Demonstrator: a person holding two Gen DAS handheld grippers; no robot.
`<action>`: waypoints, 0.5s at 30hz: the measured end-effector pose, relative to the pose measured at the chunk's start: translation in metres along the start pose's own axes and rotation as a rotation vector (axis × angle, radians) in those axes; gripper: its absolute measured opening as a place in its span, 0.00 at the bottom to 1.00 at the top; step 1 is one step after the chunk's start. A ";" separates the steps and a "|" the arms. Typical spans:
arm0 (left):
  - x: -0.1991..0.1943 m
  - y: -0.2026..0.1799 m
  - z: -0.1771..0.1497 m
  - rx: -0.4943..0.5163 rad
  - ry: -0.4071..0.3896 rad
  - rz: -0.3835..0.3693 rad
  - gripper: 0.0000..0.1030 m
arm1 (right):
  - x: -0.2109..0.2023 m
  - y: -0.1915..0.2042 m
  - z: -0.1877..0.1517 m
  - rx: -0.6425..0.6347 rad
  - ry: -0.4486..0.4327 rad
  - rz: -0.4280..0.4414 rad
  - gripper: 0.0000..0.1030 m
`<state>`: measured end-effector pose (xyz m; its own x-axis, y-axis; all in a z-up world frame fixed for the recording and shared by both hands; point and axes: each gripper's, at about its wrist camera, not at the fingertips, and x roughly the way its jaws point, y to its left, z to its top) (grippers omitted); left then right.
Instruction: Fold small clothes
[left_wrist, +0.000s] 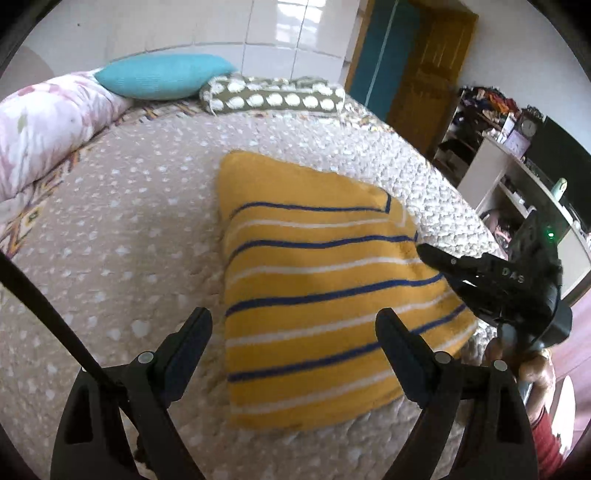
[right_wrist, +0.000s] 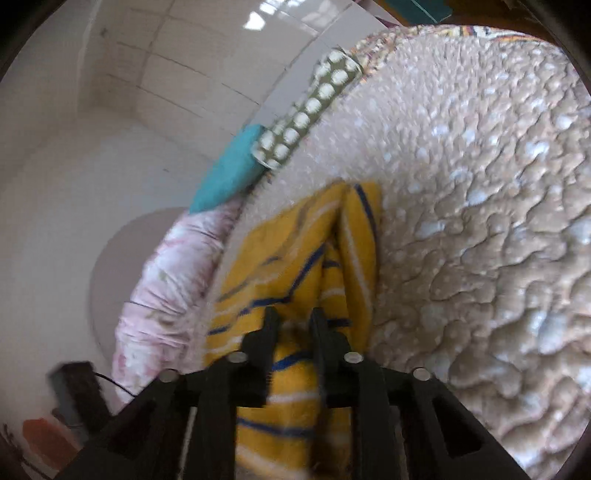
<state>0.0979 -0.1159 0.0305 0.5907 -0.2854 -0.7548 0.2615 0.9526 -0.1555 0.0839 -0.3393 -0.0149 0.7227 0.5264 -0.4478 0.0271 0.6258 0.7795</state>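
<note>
My right gripper (right_wrist: 291, 317) pinches the yellow striped garment's (left_wrist: 321, 291) right edge, its stripes running across the bed (left_wrist: 110, 240). My left gripper (left_wrist: 293, 325) hangs over the near-left edge, jaws spread and empty.

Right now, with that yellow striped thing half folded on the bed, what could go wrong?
1. The right hand-held gripper grips only the edge of the yellow striped garment; a tug might undo the fold.
2. The left hand-held gripper hovers open above the cloth, so nothing pins it, and it may slide on the quilted bedspread.
3. The garment lies near the bed's right edge and could slip off.
</note>
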 end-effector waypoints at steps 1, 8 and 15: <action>0.009 -0.001 0.000 0.001 0.018 0.001 0.87 | -0.001 -0.002 0.000 0.013 -0.008 0.010 0.31; 0.058 0.021 -0.017 -0.121 0.086 -0.044 0.94 | -0.017 -0.041 0.010 0.211 -0.085 0.147 0.42; 0.059 0.008 -0.018 -0.074 0.084 0.023 0.95 | -0.019 -0.031 0.013 0.189 -0.088 0.228 0.37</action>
<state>0.1214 -0.1238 -0.0269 0.5286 -0.2563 -0.8092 0.1899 0.9649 -0.1816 0.0781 -0.3766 -0.0249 0.7815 0.5844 -0.2185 -0.0212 0.3749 0.9268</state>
